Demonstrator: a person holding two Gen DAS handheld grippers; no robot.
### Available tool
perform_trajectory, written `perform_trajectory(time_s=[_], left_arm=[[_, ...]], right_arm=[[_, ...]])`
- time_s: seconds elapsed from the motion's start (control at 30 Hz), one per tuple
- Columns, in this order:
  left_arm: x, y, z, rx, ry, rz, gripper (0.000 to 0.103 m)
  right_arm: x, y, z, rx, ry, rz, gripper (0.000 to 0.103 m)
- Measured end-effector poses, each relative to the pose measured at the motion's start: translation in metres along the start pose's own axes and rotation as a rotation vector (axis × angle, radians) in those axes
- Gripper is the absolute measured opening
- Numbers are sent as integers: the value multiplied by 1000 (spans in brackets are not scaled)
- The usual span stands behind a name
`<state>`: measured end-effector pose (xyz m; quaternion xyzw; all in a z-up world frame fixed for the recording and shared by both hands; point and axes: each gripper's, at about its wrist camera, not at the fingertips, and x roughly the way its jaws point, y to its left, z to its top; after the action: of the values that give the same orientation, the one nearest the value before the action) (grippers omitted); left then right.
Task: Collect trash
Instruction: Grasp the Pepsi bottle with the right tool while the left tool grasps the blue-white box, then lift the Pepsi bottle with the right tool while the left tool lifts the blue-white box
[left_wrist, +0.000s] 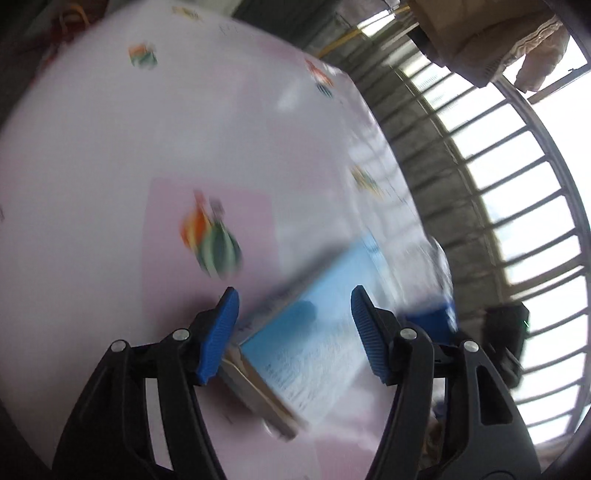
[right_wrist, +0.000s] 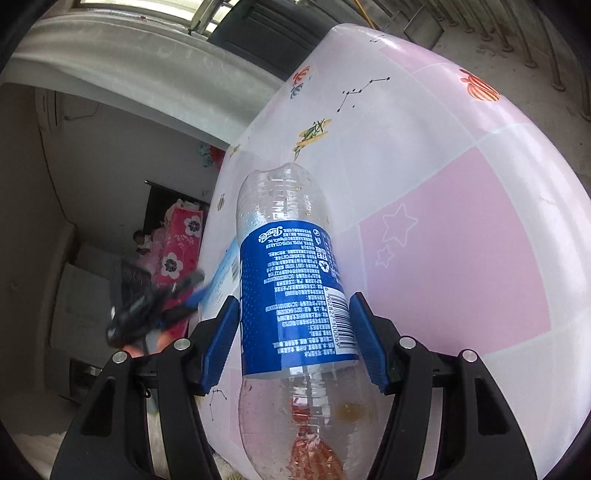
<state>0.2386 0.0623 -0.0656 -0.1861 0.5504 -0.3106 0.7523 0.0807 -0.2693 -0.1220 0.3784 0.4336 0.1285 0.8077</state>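
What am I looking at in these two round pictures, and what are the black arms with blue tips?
Each picture comes from a fisheye camera mounted on a hand-held gripper, looking along its two blue-padded fingers. A person carries one in each hand; there is no robot arm.

The left wrist view is blurred. The left gripper stands open over a light blue box lying on the pink patterned table, with the pads apart from it.

In the right wrist view, the right gripper clamps a clear plastic bottle by its dark blue label. The blurred left gripper shows at left, beside the box.
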Motion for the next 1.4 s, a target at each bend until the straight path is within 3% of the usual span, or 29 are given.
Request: perform_trajectory(time_s=[0.07, 0.13, 0.27, 0.4, 0.5, 0.6, 0.7, 0.9, 1.07, 1.13, 1.27, 1.4], left_arm=[[-2, -6, -24, 4, 31, -62, 58], [-8, -13, -41, 18, 37, -77, 60], [-19, -26, -54, 89, -27, 19, 67], [-12, -45, -36, 146, -78, 106, 77], [-1, -58, -25, 198, -108, 171, 78], [11, -76, -20, 255, -112, 204, 78], [24, -89, -18, 313, -102, 230, 78], [43, -98, -18, 367, -125, 312, 82], [59, -89, -19, 352, -90, 342, 82], [61, -91, -23, 396, -95, 368, 82], [56, -92, -27, 409, -98, 388, 72], [50, -89, -33, 415, -97, 387, 70]], right_arm=[[3, 2, 1, -10, 2, -12, 60], [6, 5, 1, -19, 4, -31, 60], [7, 16, 1, -54, 1, -106, 62], [13, 32, -5, -113, 9, -224, 74], [15, 38, -15, -161, 28, -257, 74], [15, 38, -19, -157, 29, -264, 60], [3, 31, -16, -136, -17, -318, 60], [-8, 18, -14, -87, -31, -310, 60], [0, 14, -16, -67, -8, -262, 60], [1, 15, -17, -79, -12, -267, 60], [1, 16, -16, -84, -10, -270, 60], [-1, 15, -17, -84, -11, -268, 60]])
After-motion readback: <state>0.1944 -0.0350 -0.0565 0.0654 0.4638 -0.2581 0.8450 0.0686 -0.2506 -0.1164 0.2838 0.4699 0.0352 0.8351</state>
